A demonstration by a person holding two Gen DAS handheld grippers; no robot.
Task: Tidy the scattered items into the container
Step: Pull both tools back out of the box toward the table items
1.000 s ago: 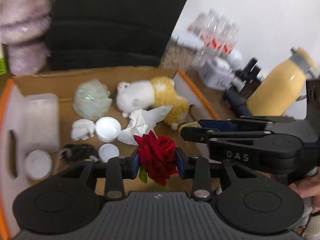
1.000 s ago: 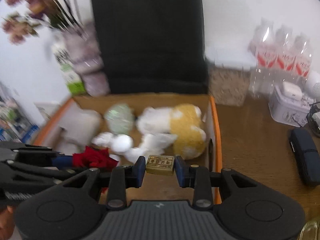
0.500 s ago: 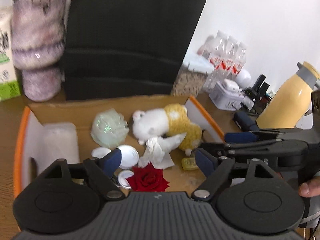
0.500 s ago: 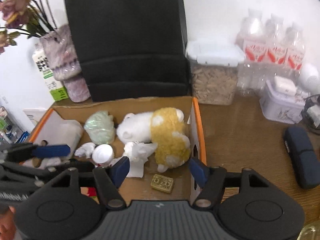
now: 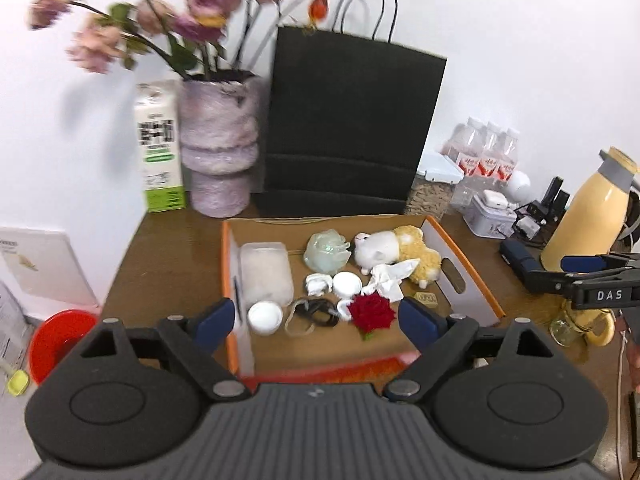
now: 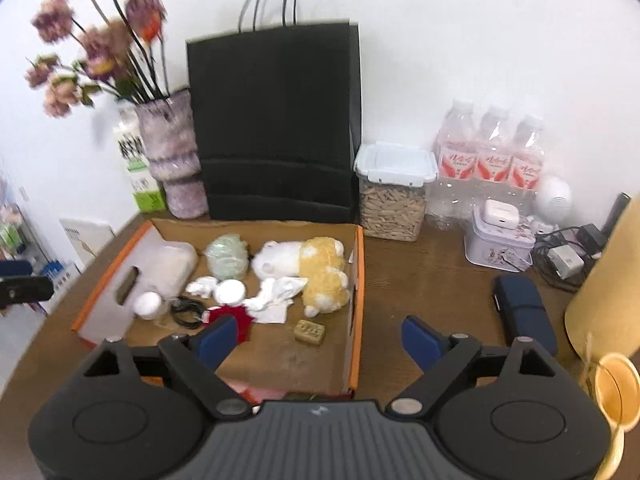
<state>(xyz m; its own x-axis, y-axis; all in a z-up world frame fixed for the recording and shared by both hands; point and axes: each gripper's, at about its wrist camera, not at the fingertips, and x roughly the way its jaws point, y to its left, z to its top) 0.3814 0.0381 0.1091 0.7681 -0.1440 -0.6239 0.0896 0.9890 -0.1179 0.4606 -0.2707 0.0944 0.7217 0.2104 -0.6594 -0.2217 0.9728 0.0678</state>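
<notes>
The left gripper (image 5: 316, 320) and the right gripper (image 6: 316, 338) are both opening wide, and nothing sits between their jaws. The red rose (image 5: 370, 312) and the little gold block (image 6: 309, 331) lie inside the cardboard box (image 6: 356, 280), near the plush toy (image 6: 308, 268) and the crumpled tissue (image 6: 276, 298).

What could go wrong? The box is full of small light things. If a gripper dips back in, it may bump the white jar (image 5: 264, 317) or catch the black cord (image 5: 314, 310). The dark case (image 6: 524, 312) is out on the table (image 6: 420, 280), so it may get forgotten.
</notes>
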